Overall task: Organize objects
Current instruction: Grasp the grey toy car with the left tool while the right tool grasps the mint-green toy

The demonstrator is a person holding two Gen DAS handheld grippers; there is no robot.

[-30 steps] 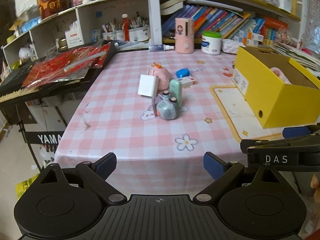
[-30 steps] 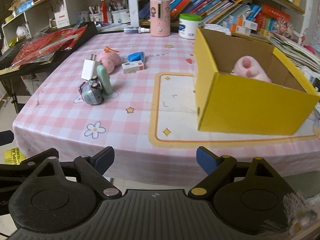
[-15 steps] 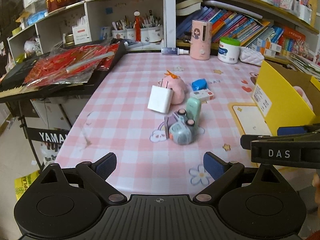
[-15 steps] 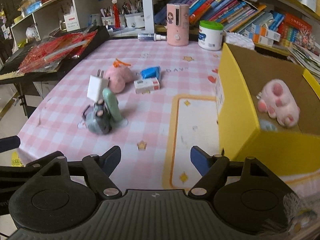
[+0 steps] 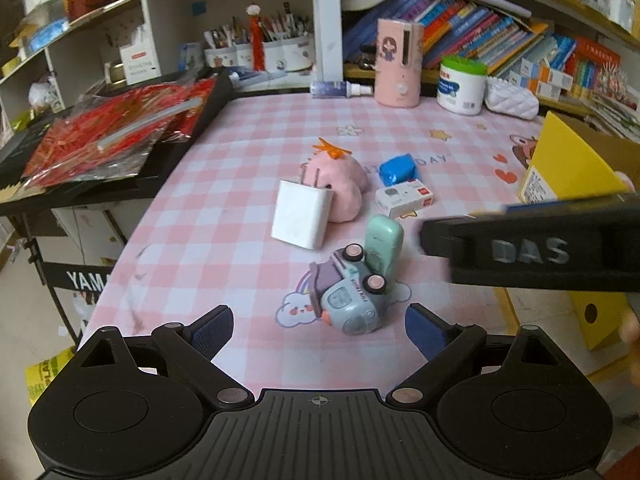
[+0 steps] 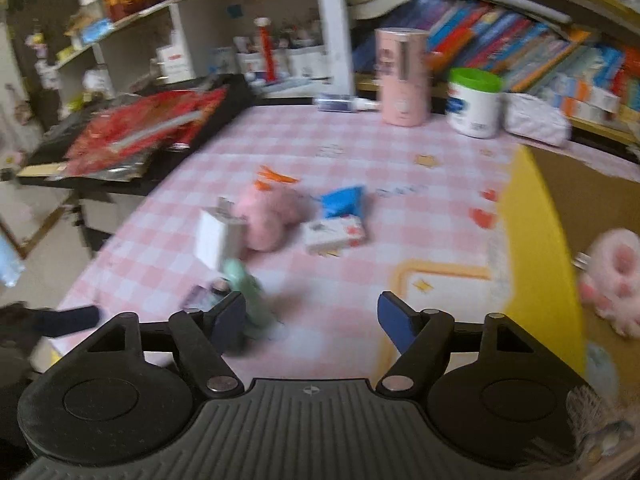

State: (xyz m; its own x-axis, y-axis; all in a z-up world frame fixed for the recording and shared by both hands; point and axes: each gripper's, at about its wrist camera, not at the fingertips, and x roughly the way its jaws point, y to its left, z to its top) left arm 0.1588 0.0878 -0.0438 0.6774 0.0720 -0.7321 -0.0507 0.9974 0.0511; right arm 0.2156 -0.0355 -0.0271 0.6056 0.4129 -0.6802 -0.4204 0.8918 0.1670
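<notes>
A small pile lies on the pink checked table: a toy car (image 5: 350,294) on its side, a mint green case (image 5: 383,246), a white charger (image 5: 301,214), a pink plush (image 5: 340,184), a blue packet (image 5: 396,169) and a small white box (image 5: 405,198). My left gripper (image 5: 318,326) is open, just short of the car. My right gripper (image 6: 310,316) is open above the table; its left finger is by the green case (image 6: 250,294). The right gripper's finger (image 5: 532,248) crosses the left wrist view. The yellow box (image 6: 536,248) holds a pink plush paw (image 6: 616,276).
A pink canister (image 5: 398,62), a white jar (image 5: 460,84) and a spray bottle (image 5: 340,89) stand at the table's back. A keyboard with red packets (image 5: 116,132) sits left. Shelves of books and pens rise behind. The right wrist view is blurred.
Both grippers have moved forward over the table toward the pile. The right gripper has swung left, now across the left wrist view. Both stay open.
</notes>
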